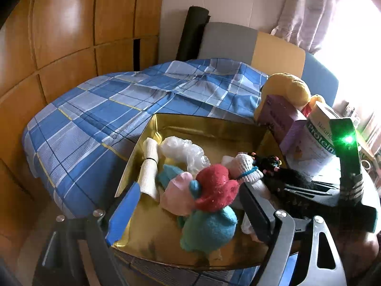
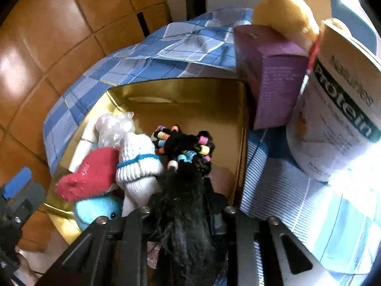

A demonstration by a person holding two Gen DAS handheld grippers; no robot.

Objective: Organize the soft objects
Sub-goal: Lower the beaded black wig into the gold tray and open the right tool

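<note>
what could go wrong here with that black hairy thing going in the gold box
The right gripper is shut on the black beaded hairpiece above the gold box; loose strands may cling to its fingers on release. The left gripper stands open around the red and teal plush and could snag it.

My gold box (image 2: 181, 90) has bare floor toward twelve and two o'clock. Socks and toys (image 2: 95, 174) crowd nine. A purple carton (image 2: 273, 83) and protein tub (image 2: 338, 119) wall off three o'clock.
</note>
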